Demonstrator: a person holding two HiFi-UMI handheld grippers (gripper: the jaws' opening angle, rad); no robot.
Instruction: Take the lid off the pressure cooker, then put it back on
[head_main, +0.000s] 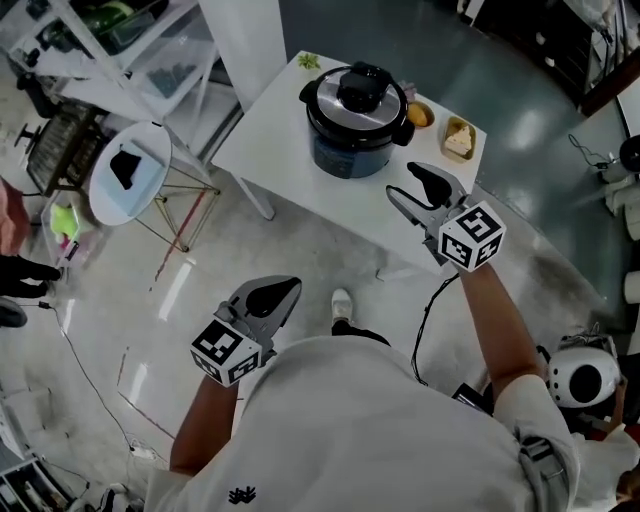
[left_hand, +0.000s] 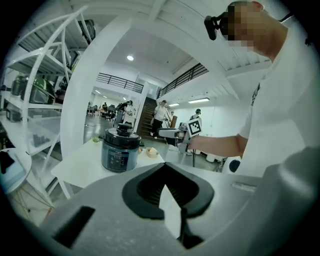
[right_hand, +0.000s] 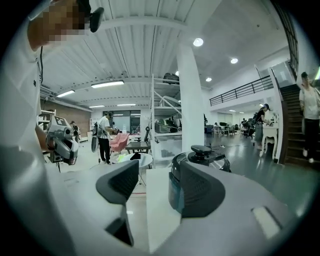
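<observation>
The pressure cooker (head_main: 352, 130) stands on a white table (head_main: 265, 150), dark blue-grey, with its black-knobbed lid (head_main: 362, 95) sitting on it. It also shows in the left gripper view as the cooker (left_hand: 120, 150) and in the right gripper view as the cooker (right_hand: 207, 156), half hidden behind a pad. My right gripper (head_main: 408, 183) hovers at the table's near edge, just right of the cooker, open and empty (right_hand: 159, 170). My left gripper (head_main: 283, 292) is well short of the table, over the floor, its jaws shut with nothing in them (left_hand: 162, 167).
Behind and right of the cooker sit a small bowl of yellow food (head_main: 459, 138) and an orange item (head_main: 420, 115). A round side table (head_main: 130, 170), metal shelving (head_main: 100, 40) and a white column (head_main: 245, 50) stand to the left. Cables lie on the floor.
</observation>
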